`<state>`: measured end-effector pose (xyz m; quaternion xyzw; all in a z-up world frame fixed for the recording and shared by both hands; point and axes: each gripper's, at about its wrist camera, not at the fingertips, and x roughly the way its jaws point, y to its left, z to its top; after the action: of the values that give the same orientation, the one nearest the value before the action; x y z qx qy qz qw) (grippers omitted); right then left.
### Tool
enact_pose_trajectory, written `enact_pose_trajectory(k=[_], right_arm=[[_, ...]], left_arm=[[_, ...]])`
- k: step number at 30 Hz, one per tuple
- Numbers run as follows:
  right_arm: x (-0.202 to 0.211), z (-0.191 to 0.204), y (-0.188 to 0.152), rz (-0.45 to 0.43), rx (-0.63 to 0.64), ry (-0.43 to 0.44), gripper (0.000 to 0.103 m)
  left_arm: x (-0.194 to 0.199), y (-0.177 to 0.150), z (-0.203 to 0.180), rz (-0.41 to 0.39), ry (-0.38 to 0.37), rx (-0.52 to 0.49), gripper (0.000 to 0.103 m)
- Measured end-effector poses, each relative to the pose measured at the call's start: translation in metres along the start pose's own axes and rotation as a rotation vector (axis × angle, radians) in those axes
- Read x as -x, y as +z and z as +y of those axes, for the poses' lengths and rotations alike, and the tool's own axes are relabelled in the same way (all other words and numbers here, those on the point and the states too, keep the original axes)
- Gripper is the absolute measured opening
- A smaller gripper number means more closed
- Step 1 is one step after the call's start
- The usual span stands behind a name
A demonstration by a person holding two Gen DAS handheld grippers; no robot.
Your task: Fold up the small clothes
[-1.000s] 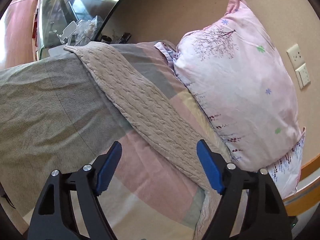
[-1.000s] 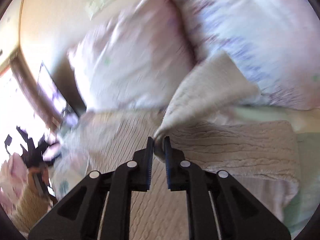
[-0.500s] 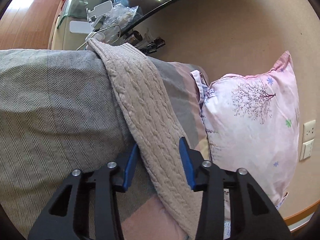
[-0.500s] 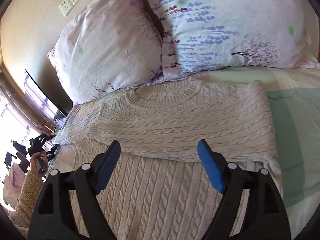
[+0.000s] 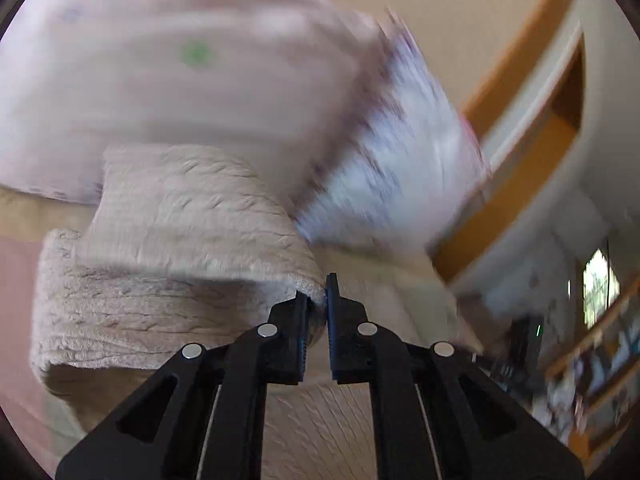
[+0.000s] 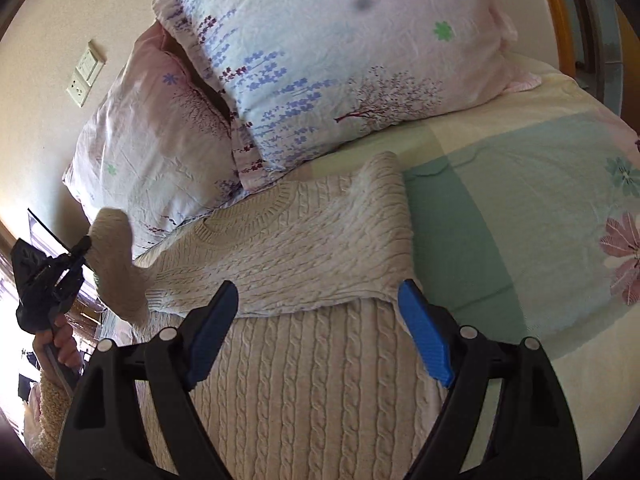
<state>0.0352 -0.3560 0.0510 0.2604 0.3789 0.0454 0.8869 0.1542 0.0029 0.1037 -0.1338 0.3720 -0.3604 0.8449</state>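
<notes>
Since half a second ago the left sleeve (image 6: 116, 260) of the sweater (image 6: 304, 360) has been pinched and lifted off the bed by the left gripper (image 5: 317, 300), which had been set open around it.

Its fingers (image 5: 301, 320) are clamped on the sleeve's cuff edge, and the sleeve is held raised in a curve above the body of the cream cable-knit sweater, as seen also at the left of the right wrist view. The sweater is spread flat on the bed (image 6: 520, 220), collar toward the pillows, with its right sleeve (image 6: 320, 264) already folded across the chest. The right gripper (image 6: 320, 320) is held over the sweater's middle, blue fingers (image 6: 426, 344) wide apart and nothing between them. Two floral pillows (image 6: 340, 60) are propped against the wall behind the collar, and a wall socket (image 6: 84, 76) is seen beside them.
</notes>
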Motion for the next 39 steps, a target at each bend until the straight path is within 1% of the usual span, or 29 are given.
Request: enact_pose_trajectory(k=[1, 2, 3, 4, 5, 6, 7, 8, 9, 11, 12, 14, 16, 17, 19, 20, 22, 23, 24, 25, 26, 27, 28, 29, 30, 33, 35, 36, 39], right_arm=[[0.002, -0.004, -0.003, 0.01, -0.007, -0.008, 0.082], [0.007, -0.009, -0.007, 0.021, -0.011, -0.01, 0.082], [0.013, -0.013, -0.012, 0.029, -0.012, -0.008, 0.082], [0.019, -0.018, -0.018, 0.037, -0.011, -0.006, 0.082], [0.025, -0.023, -0.024, 0.047, -0.01, -0.003, 0.082], [0.03, -0.028, -0.031, 0.062, -0.012, 0.005, 0.082], [0.035, -0.033, -0.04, 0.083, -0.019, 0.016, 0.082], [0.038, -0.038, -0.05, 0.111, -0.028, 0.031, 0.082], [0.041, -0.043, -0.059, 0.137, -0.041, 0.049, 0.082], [0.046, -0.05, -0.081, 0.178, -0.076, 0.09, 0.08], [0.049, -0.053, -0.091, 0.193, -0.093, 0.113, 0.076], [0.054, -0.057, -0.109, 0.213, -0.129, 0.156, 0.068], [0.062, -0.059, -0.121, 0.197, -0.136, 0.166, 0.06], [0.064, -0.06, -0.126, 0.204, -0.143, 0.175, 0.057], [0.067, -0.058, -0.135, 0.234, -0.15, 0.212, 0.045], [0.067, -0.056, -0.141, 0.261, -0.155, 0.25, 0.04], [0.064, -0.052, -0.153, 0.314, -0.159, 0.325, 0.028], [0.062, -0.05, -0.159, 0.334, -0.15, 0.35, 0.025], [0.06, -0.047, -0.164, 0.352, -0.137, 0.356, 0.023], [0.06, -0.044, -0.166, 0.347, -0.126, 0.359, 0.023], [0.061, -0.042, -0.166, 0.342, -0.122, 0.365, 0.023], [0.062, -0.042, -0.165, 0.336, -0.124, 0.368, 0.023], [0.065, -0.039, -0.164, 0.313, -0.106, 0.362, 0.01], [0.068, -0.036, -0.162, 0.298, -0.094, 0.376, 0.007], [0.071, -0.033, -0.16, 0.284, -0.095, 0.407, 0.007], [0.089, -0.02, -0.132, 0.182, -0.073, 0.47, 0.007], [0.099, -0.014, -0.102, 0.093, -0.069, 0.503, 0.007], [0.101, -0.011, -0.081, 0.04, -0.077, 0.512, 0.007], [0.089, -0.008, -0.018, -0.097, -0.112, 0.531, 0.007]], left_arm=[[-0.026, -0.012, -0.019, 0.094, 0.001, -0.068, 0.007], [-0.04, -0.024, -0.03, 0.154, 0.002, -0.112, 0.007], [-0.042, -0.034, -0.035, 0.182, -0.001, -0.137, 0.007], [-0.034, -0.042, -0.035, 0.184, 0.0, -0.152, 0.007], [-0.02, -0.05, -0.032, 0.168, 0.01, -0.154, 0.014], [0.0, -0.059, -0.026, 0.141, 0.037, -0.139, 0.038], [0.021, -0.068, -0.016, 0.104, 0.086, -0.106, 0.052], [0.043, -0.078, -0.004, 0.071, 0.142, -0.067, 0.072], [0.06, -0.088, 0.005, 0.063, 0.199, -0.029, 0.075], [0.092, -0.112, 0.027, 0.074, 0.288, 0.046, 0.075], [0.106, -0.125, 0.036, 0.075, 0.315, 0.082, 0.075], [0.122, -0.148, 0.047, 0.101, 0.323, 0.147, 0.075], [0.126, -0.17, 0.051, 0.129, 0.296, 0.207, 0.075], [0.125, -0.179, 0.051, 0.14, 0.282, 0.229, 0.073], [0.125, -0.199, 0.046, 0.157, 0.225, 0.271, 0.061], [0.123, -0.207, 0.043, 0.162, 0.202, 0.284, 0.053], [0.128, -0.221, 0.031, 0.131, 0.194, 0.271, 0.051], [0.128, -0.225, 0.028, 0.131, 0.171, 0.285, 0.04], [0.126, -0.23, 0.028, 0.128, 0.145, 0.307, 0.036], [0.126, -0.233, 0.028, 0.114, 0.131, 0.317, 0.036], [0.128, -0.235, 0.027, 0.101, 0.137, 0.312, 0.033], [0.128, -0.236, 0.028, 0.099, 0.141, 0.316, 0.023], [0.128, -0.236, 0.03, 0.101, 0.115, 0.334, 0.011], [0.128, -0.235, 0.032, 0.103, 0.066, 0.358, 0.007], [0.128, -0.233, 0.03, 0.1, 0.037, 0.359, 0.007], [0.134, -0.206, 0.021, 0.043, -0.038, 0.316, 0.006], [0.144, -0.173, 0.025, -0.028, -0.078, 0.311, 0.006], [0.147, -0.152, 0.028, -0.069, -0.078, 0.296, 0.006], [0.144, -0.077, 0.04, -0.214, -0.008, 0.256, 0.006]])
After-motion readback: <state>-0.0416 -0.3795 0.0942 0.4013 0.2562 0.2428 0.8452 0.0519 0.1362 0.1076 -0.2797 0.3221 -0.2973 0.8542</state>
